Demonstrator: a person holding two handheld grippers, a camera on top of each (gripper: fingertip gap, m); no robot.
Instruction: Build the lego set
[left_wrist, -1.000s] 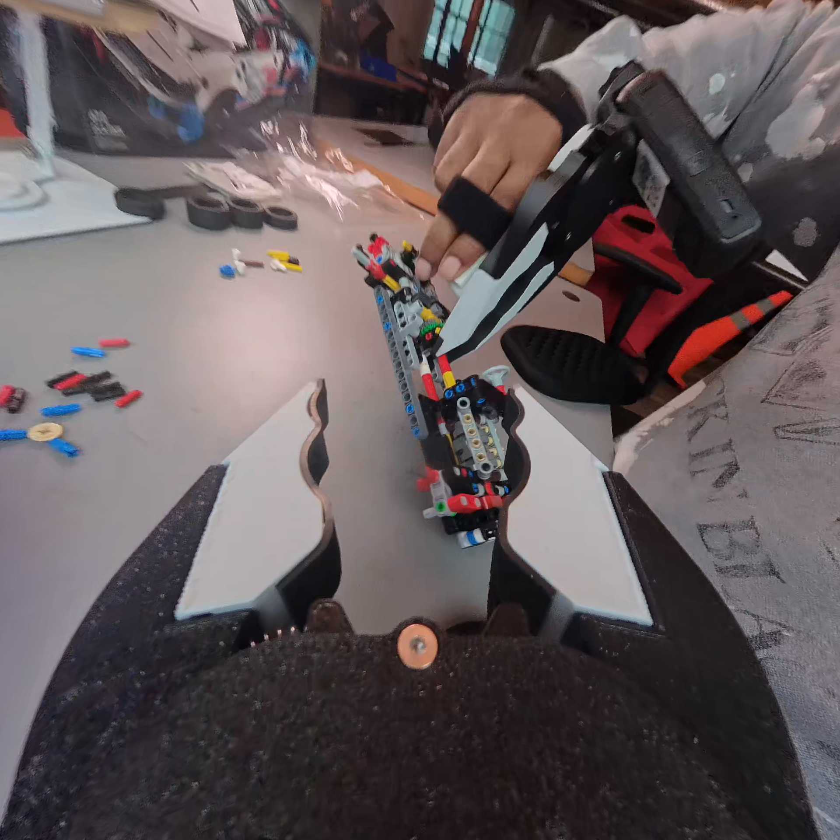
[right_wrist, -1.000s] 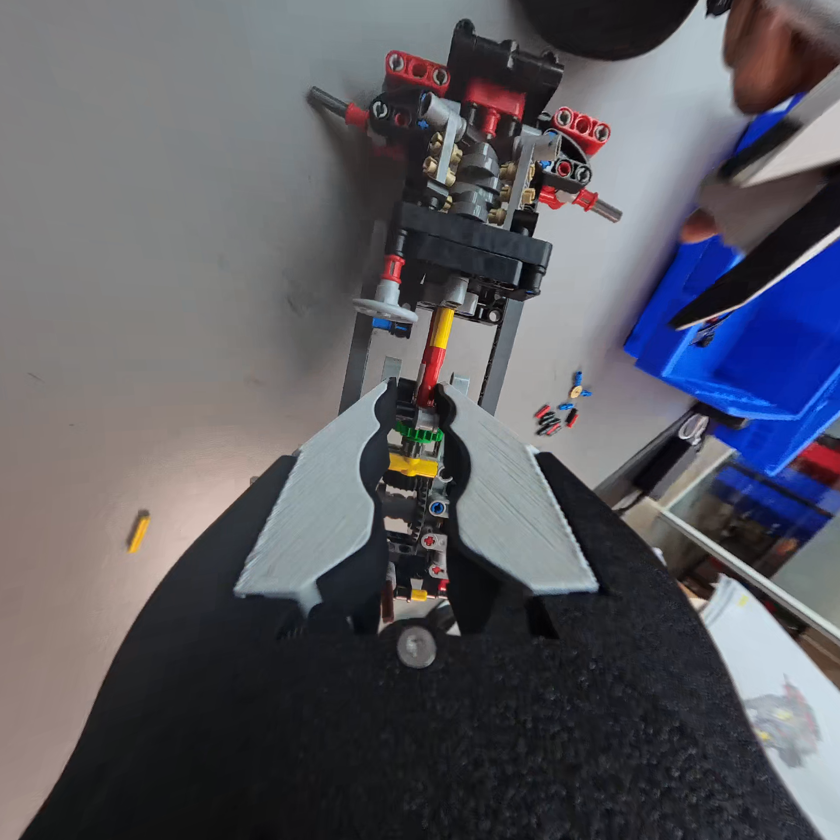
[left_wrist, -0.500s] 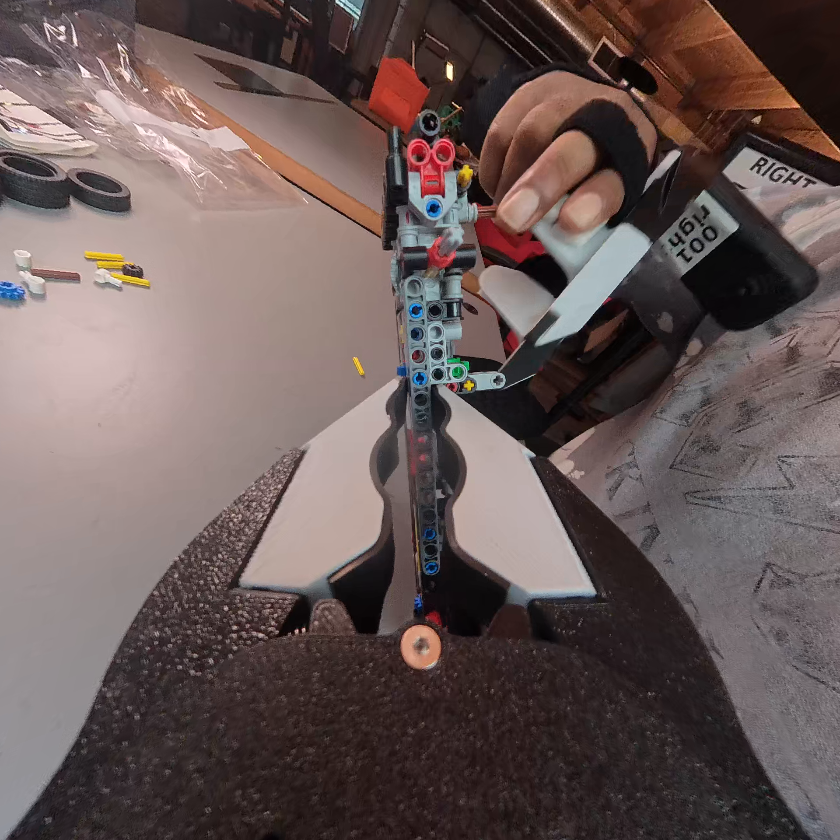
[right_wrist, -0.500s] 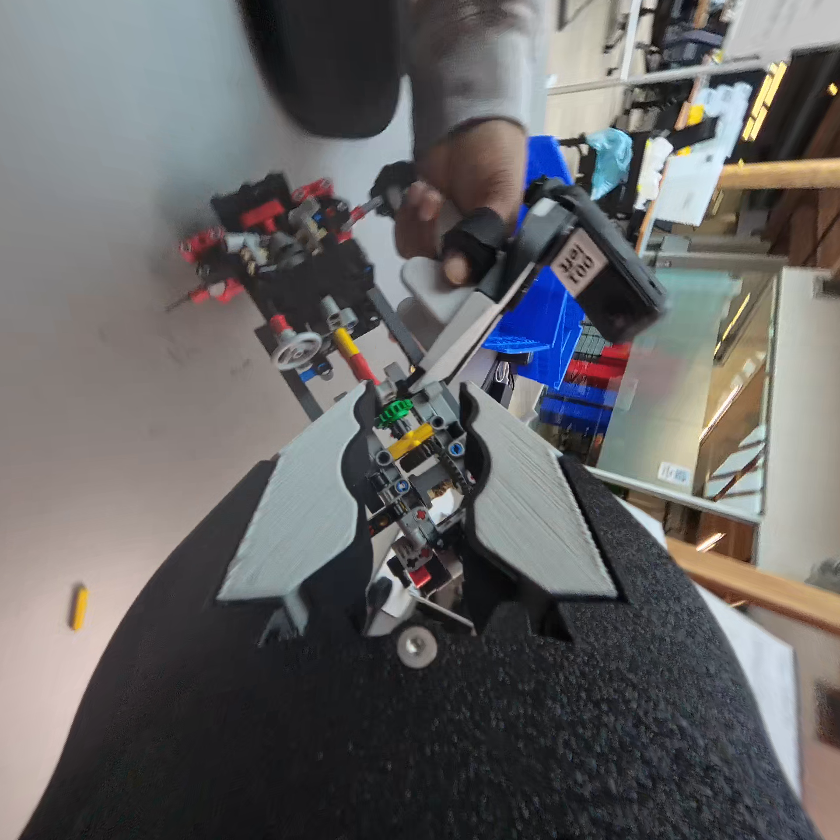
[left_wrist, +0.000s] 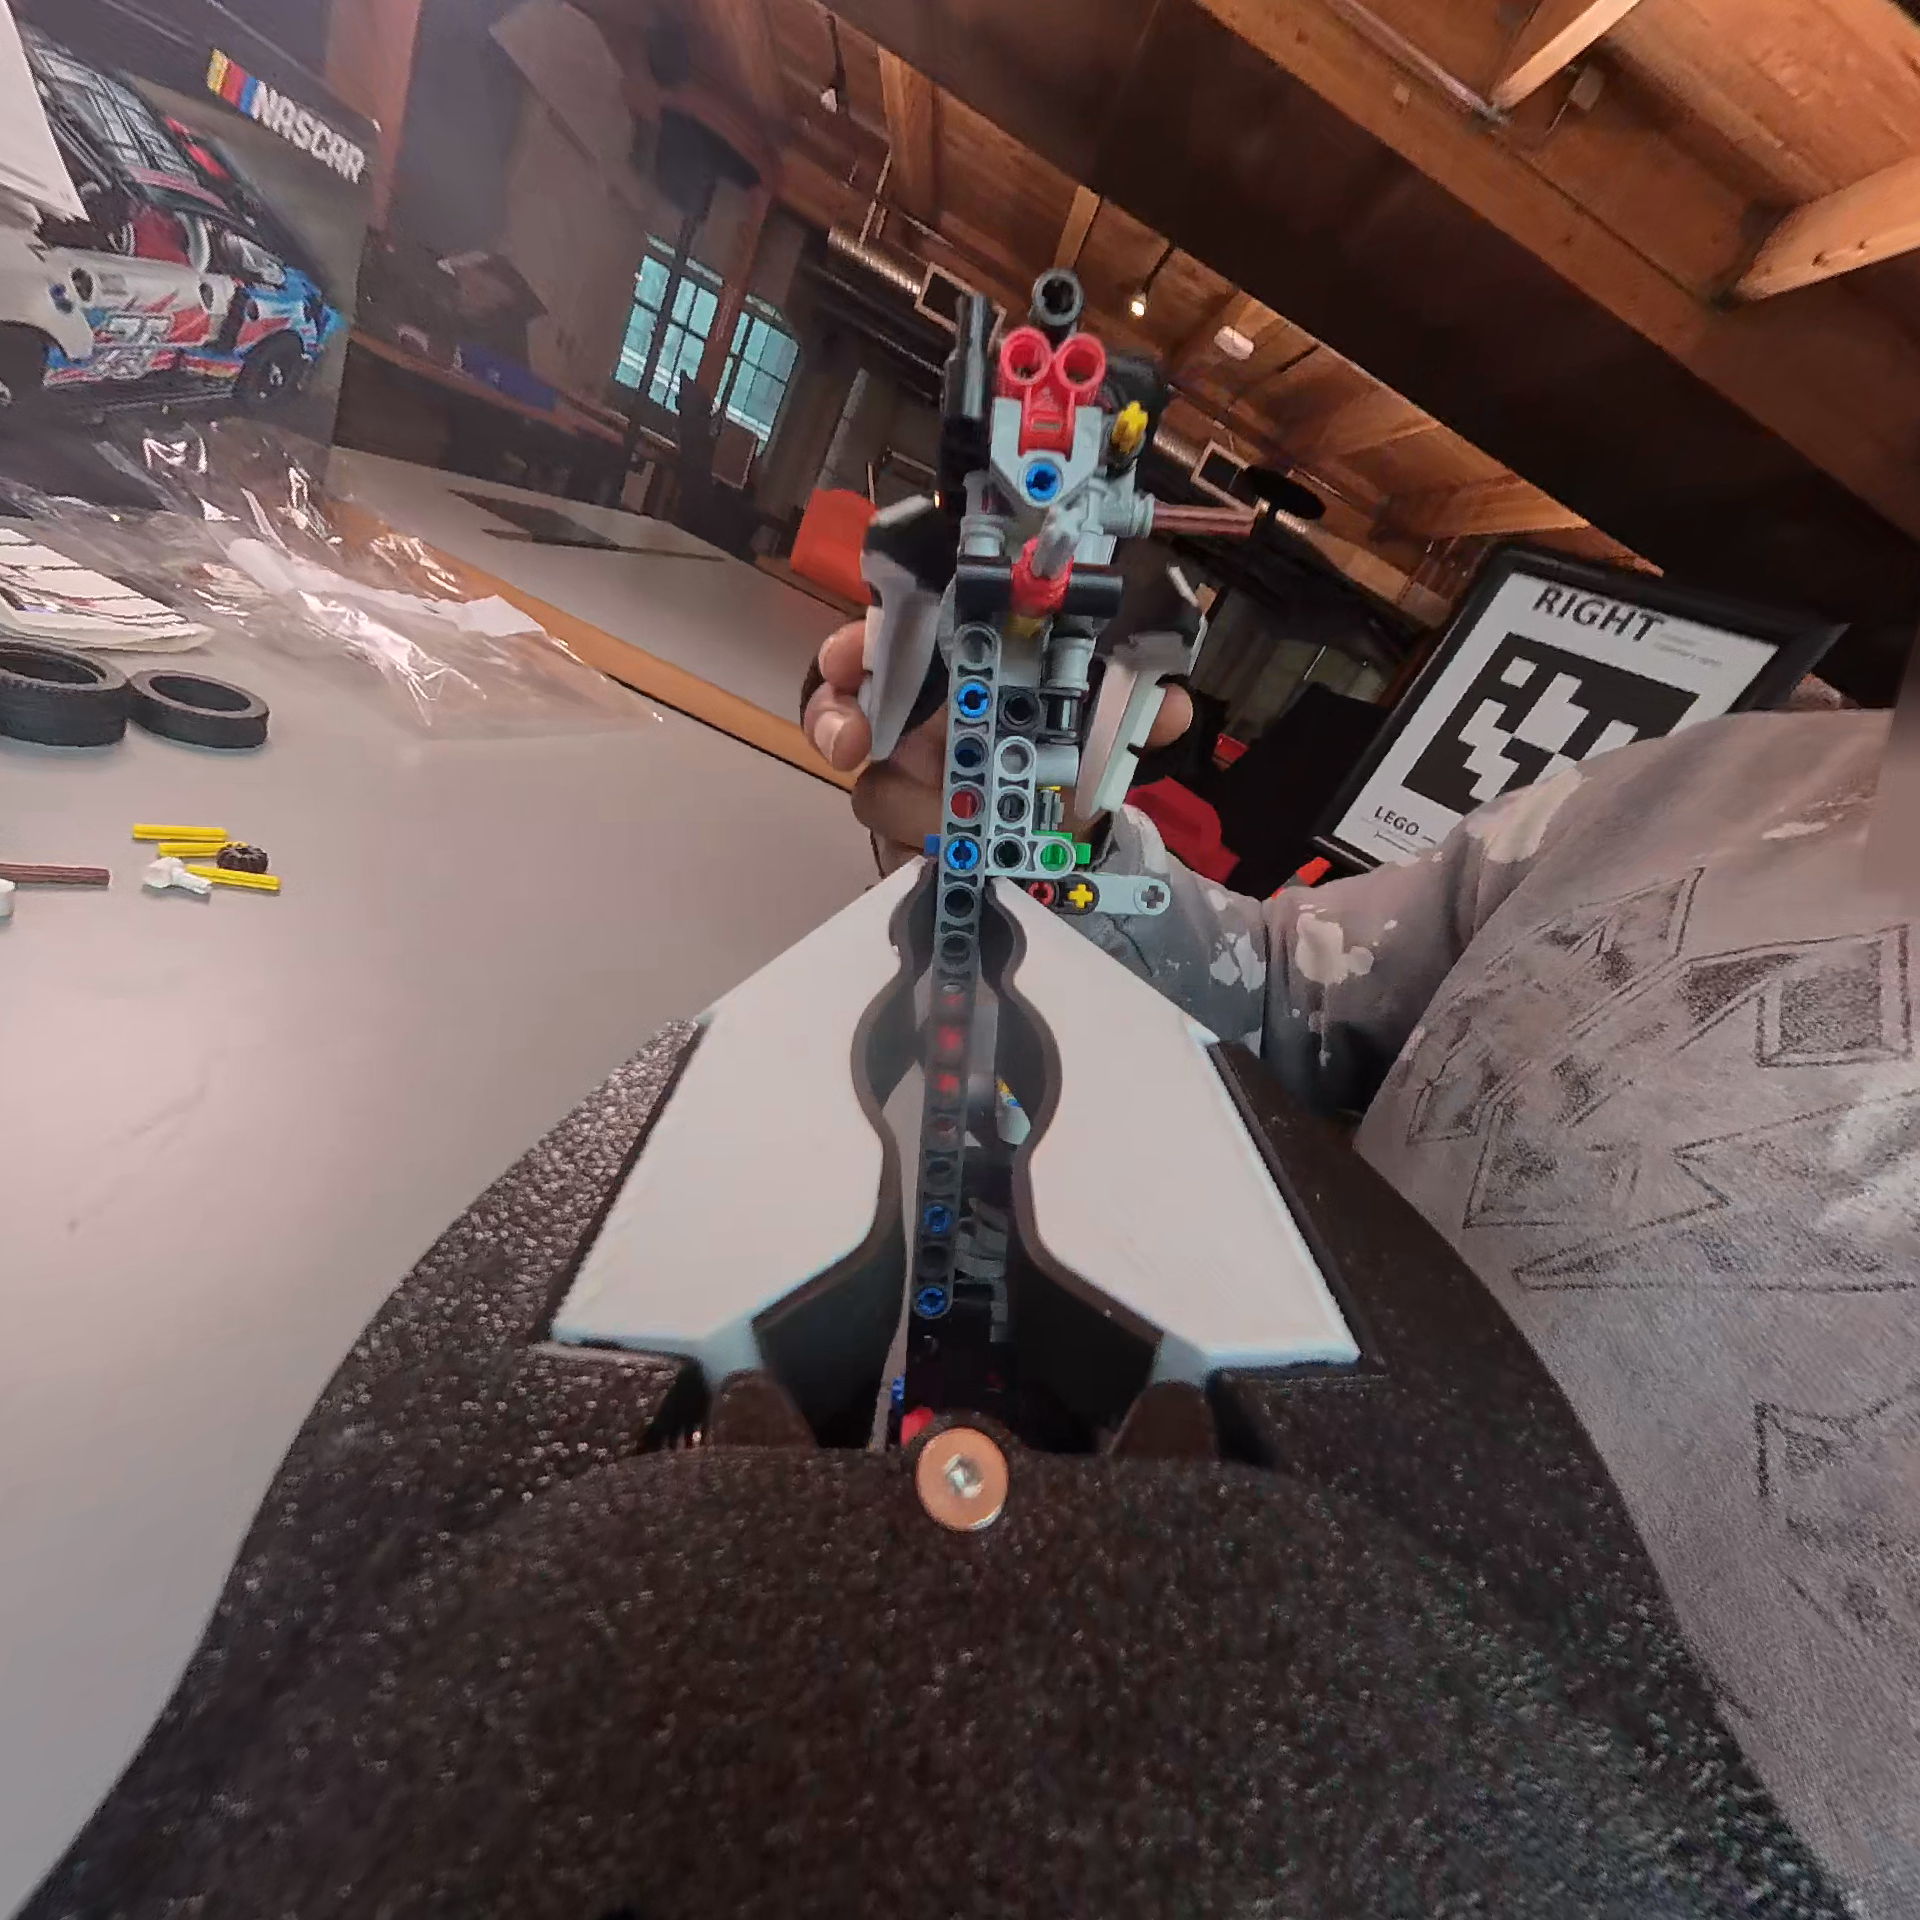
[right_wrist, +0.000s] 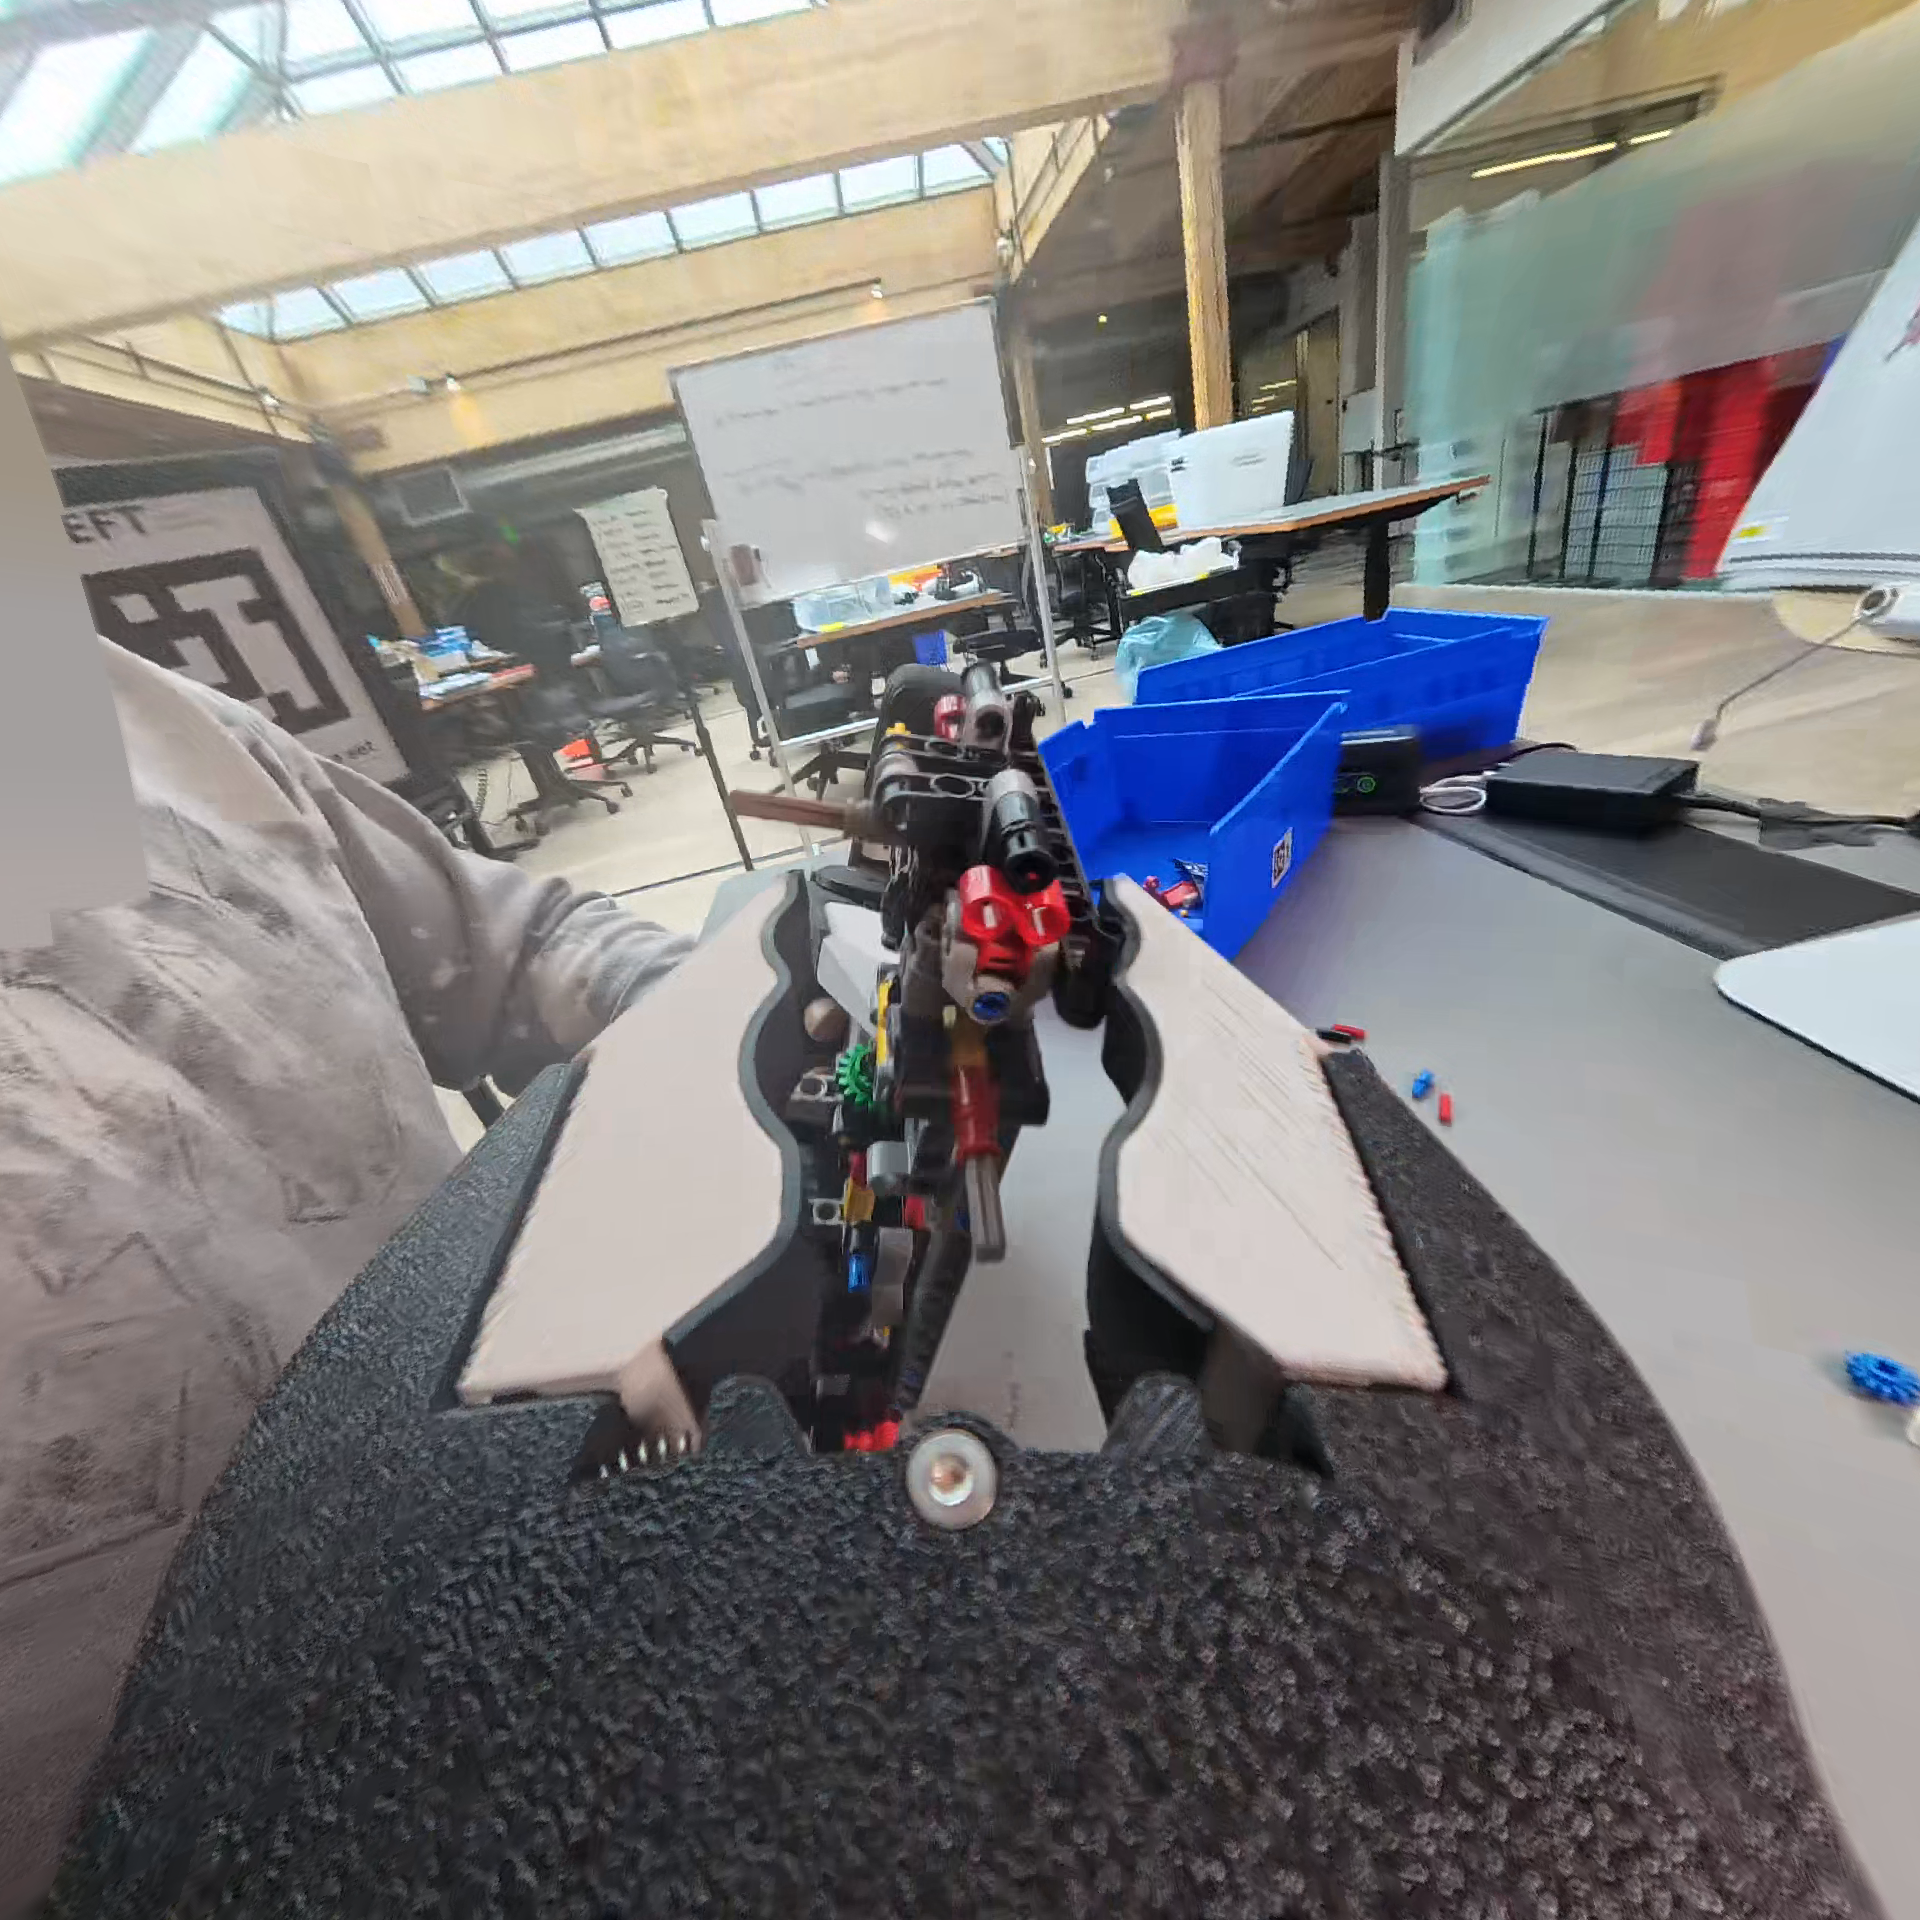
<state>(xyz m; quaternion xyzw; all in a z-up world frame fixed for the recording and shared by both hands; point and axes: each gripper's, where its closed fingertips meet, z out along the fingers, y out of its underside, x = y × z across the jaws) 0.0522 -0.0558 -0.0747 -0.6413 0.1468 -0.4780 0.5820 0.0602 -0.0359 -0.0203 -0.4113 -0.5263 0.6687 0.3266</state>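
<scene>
Lifted off the grey table (left_wrist: 312, 1039) since a second ago, the half-built multicoloured lego chassis (left_wrist: 987, 790) is clamped upright by the left gripper (left_wrist: 956, 914); the right gripper (right_wrist: 940, 914) is spread around its top. Black rubber tyres (left_wrist: 125, 701) remain unfitted.

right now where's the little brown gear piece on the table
In the left wrist view the brown gear lies on the grey table at far left, among the yellow pins, below the two black tyres.
</scene>
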